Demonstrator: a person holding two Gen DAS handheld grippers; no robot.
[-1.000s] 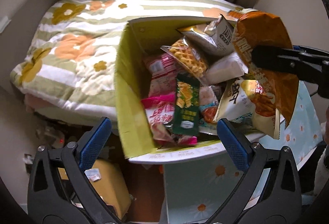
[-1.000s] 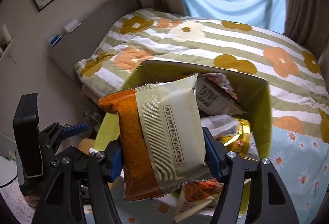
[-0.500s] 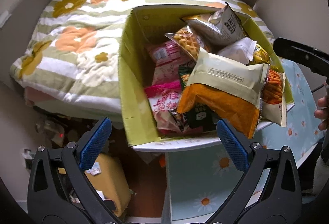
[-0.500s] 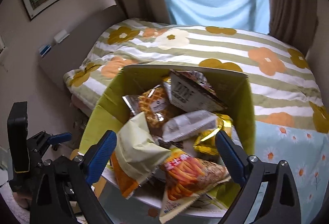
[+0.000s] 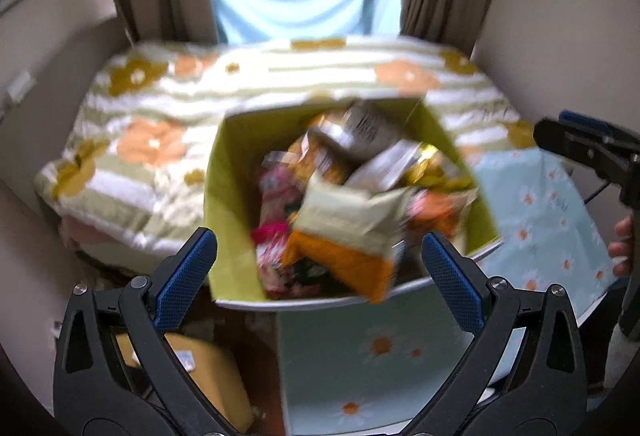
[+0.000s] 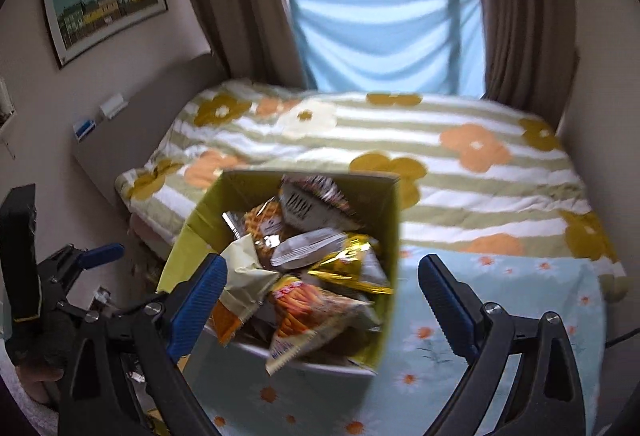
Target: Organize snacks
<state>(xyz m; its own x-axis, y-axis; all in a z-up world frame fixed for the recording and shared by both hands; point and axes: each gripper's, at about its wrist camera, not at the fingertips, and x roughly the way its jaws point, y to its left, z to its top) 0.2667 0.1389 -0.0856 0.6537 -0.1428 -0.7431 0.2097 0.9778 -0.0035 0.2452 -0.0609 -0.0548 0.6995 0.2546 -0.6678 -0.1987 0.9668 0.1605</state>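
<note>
While both views look toward the window, the bed with its flowered, striped quilt fills the background. Against its near side stands the desk under a pale blue daisy cloth, and on the desk's left end sits the green-lined box, packed with snacks. An orange and cream bag lies on top at the box's front edge, hanging slightly over the rim, with a bag of orange sticks just beside it. Behind them a gold packet and a grey packet lean toward the back wall. The left tool is released, its jaws spread wide and empty before the box. The right tool is likewise released and holds nothing.
</note>
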